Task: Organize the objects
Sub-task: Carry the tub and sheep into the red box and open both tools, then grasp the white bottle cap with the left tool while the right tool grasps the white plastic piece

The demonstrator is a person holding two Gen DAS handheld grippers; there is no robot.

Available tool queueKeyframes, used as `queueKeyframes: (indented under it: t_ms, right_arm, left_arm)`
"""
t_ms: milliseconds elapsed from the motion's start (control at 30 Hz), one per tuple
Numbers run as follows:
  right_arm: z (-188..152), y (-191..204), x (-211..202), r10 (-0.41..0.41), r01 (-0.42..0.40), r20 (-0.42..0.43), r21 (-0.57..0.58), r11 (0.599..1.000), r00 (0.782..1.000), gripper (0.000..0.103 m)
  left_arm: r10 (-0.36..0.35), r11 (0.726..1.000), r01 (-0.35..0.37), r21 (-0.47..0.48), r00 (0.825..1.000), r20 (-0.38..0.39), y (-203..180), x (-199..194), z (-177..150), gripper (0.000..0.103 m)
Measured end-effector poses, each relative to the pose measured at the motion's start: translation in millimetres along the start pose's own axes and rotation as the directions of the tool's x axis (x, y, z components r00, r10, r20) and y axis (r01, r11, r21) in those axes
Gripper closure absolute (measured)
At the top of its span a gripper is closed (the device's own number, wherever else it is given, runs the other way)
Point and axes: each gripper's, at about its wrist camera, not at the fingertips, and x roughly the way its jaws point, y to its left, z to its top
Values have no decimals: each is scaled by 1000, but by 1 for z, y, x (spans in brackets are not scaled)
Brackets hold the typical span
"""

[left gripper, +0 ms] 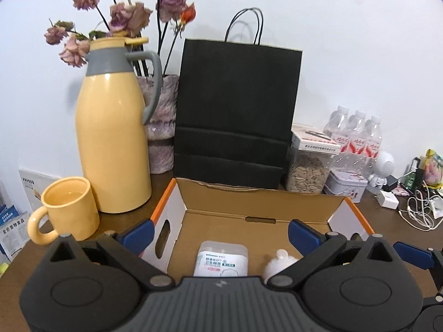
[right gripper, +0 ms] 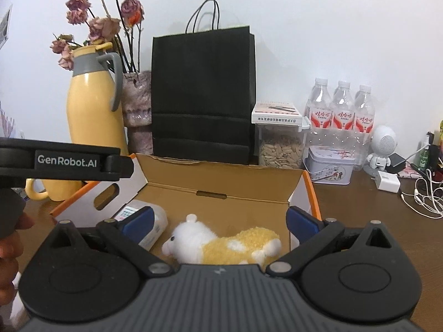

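Observation:
An open cardboard box [left gripper: 265, 206] [right gripper: 221, 182] with orange-edged white sides stands on the brown table. Inside lie a clear plastic cotton-swab container [left gripper: 221, 260] [right gripper: 155, 221] and a white-and-yellow plush hamster [right gripper: 221, 244], whose white end [left gripper: 278, 262] shows in the left wrist view. My left gripper [left gripper: 221, 233] hangs open above the box's near side, nothing between its blue pads. My right gripper [right gripper: 220, 221] is open too, over the plush without touching it. The left gripper's black body [right gripper: 66, 161] crosses the right wrist view at the left.
A yellow thermos jug [left gripper: 113, 138], yellow mug [left gripper: 66, 210], vase of dried roses [left gripper: 163, 121] and black paper bag [left gripper: 235, 110] stand behind the box. To the right are a seed jar [right gripper: 279, 149], a tin [right gripper: 329, 166], water bottles [right gripper: 340, 110], a white robot figure [right gripper: 383, 146] and cables [right gripper: 423, 196].

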Motion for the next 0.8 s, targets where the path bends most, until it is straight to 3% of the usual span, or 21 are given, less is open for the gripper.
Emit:
queueKeyframes:
  t_ms: [367, 800]
  right_arm:
    - [-22, 14, -60, 2, -2, 23, -7, 1000, 1000, 0]
    - [-60, 25, -125, -5, 5, -3, 7, 1000, 1000, 0]
  left_arm:
    - [-19, 999, 18, 30, 999, 34, 16, -64, -22, 0]
    - [33, 999, -34, 29, 999, 30, 66, -134, -60, 0]
